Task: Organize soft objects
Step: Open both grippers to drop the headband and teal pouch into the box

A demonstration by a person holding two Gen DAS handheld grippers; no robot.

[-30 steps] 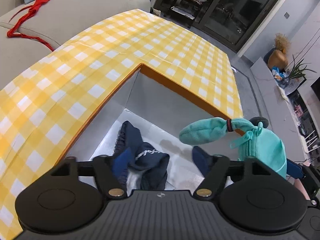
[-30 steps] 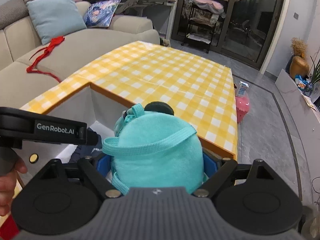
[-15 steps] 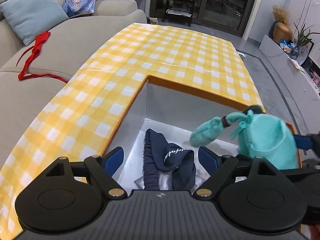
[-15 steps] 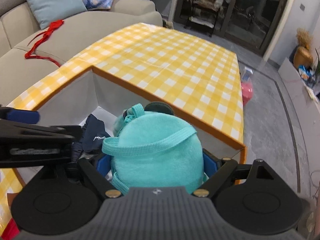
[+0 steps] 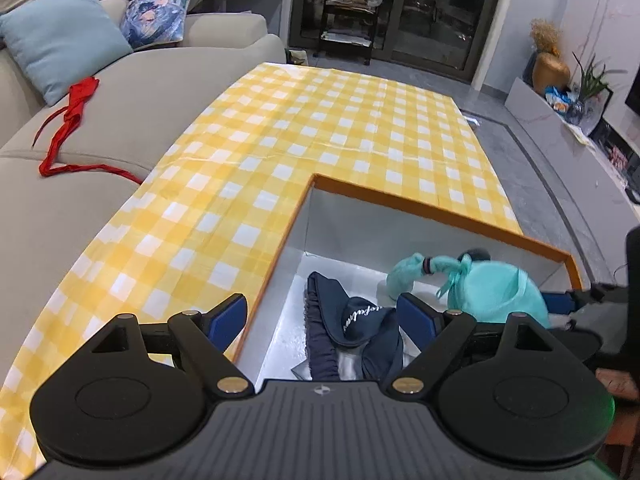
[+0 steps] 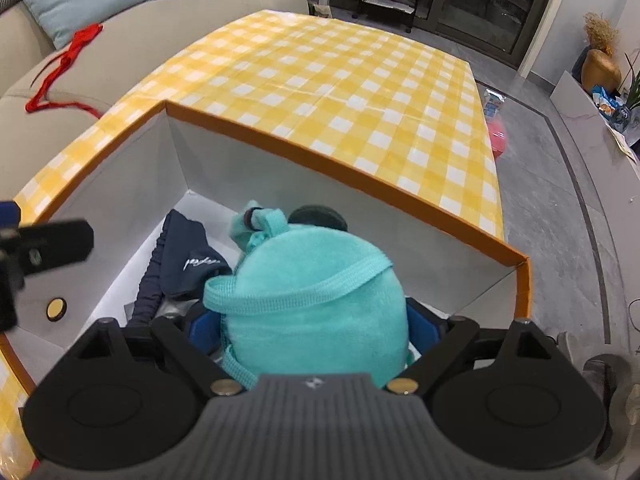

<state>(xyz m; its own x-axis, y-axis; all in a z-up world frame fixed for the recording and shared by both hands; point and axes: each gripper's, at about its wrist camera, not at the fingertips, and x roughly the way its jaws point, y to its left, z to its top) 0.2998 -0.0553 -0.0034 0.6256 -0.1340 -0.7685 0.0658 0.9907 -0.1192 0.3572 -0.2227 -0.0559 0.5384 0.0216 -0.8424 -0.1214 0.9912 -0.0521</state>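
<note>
An open box with an orange rim and white walls sits on a yellow checked table. A navy cloth item lies on its floor. My right gripper is shut on a teal plush bag and holds it inside the box, to the right of the navy cloth; the bag also shows in the left wrist view. My left gripper is open and empty, above the box's near left wall.
The yellow checked tablecloth covers the table beyond the box. A beige sofa stands at the left with a red cloth strip and cushions on it. A pink object lies on the floor past the table's right edge.
My right gripper has lowered the teal bag from above the rim down into the box. My left gripper has drawn back and up, away from the navy cloth.
</note>
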